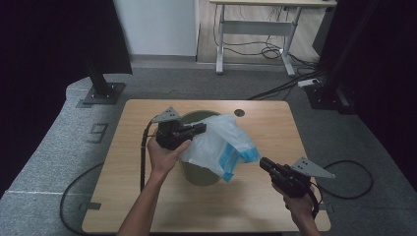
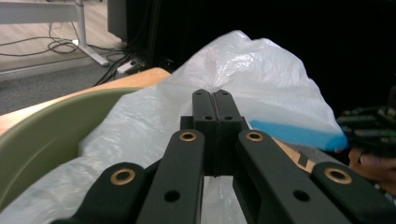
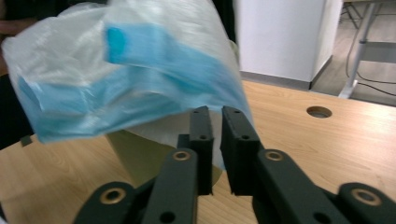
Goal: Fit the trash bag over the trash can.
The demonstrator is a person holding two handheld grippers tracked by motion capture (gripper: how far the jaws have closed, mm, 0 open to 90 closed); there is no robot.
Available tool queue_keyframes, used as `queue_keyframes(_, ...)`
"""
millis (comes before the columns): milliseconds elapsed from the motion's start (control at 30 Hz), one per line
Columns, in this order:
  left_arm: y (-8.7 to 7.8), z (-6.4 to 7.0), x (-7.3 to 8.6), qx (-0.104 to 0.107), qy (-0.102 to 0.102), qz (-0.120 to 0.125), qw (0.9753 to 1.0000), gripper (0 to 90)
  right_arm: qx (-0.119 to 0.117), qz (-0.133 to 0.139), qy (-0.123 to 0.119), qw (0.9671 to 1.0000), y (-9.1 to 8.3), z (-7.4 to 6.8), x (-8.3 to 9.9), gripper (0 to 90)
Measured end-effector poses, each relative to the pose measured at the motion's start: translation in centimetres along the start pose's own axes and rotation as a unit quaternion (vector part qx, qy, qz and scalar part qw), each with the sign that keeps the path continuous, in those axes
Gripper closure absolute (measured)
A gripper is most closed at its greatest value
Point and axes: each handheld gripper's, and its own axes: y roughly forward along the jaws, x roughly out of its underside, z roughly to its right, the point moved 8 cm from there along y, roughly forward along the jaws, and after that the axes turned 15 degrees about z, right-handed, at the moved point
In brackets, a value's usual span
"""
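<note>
Lining a green bin (image 1: 199,173) with a white plastic bag (image 1: 216,142) looks like the work in hand. In the high view the bin stands near the middle of a wooden table (image 1: 123,196). At about 10 o'clock from the bin's centre, the left gripper (image 1: 200,130) points toward 3 o'clock over the rim. In the left gripper view its jaws are pressed together and seem to pinch a fold of the bag (image 2: 243,70), with the green rim (image 2: 51,121) curving at 9 o'clock. The right gripper (image 1: 264,163) waits at about 4 o'clock from the bin, apart from the bag and aimed at its loose corner. In the right gripper view its jaws stand slightly spread with nothing between them, just below the hanging bag (image 3: 140,70).

To do this step well, the left pinch probably needs to stay firm while the right gripper closes on the free edge at 3 o'clock. Then both can likely draw the mouth wide and pull it down around the rim. Thin film may slip or tear, so a deep, gentle bite seems wise.

The bag is thin, crinkled, translucent white, with a bright blue band (image 1: 231,157) along its lower edge. It lies puffed over the bin's top and droops past the right side
</note>
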Motion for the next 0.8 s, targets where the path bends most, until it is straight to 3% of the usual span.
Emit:
queue_keyframes(100,-0.1,-0.1,0.1,-0.001,-0.006,0.000,1.0000,90.0,-0.004,0.011,0.021,0.9997,-0.4,-0.4,0.1,75.4)
queue_keyframes(300,0.2,0.2,0.6,0.002,-0.008,-0.007,0.9999,90.0,-0.023,0.007,0.016,0.9996,-0.6,-2.0,1.0,69.2)
queue_keyframes(500,0.6,0.5,0.9,-0.001,-0.003,-0.014,0.9999,90.0,0.006,0.020,0.000,0.9998,-0.4,-2.7,0.9,53.6)
queue_keyframes(633,0.9,1.0,1.1,0.004,-0.002,-0.019,0.9998,90.0,0.014,0.027,-0.010,0.9995,-0.4,-3.0,0.1,51.4)
queue_keyframes(800,1.4,1.5,1.3,0.011,-0.002,-0.022,0.9997,90.0,0.026,0.020,-0.003,0.9995,0.1,-2.9,0.3,52.2)
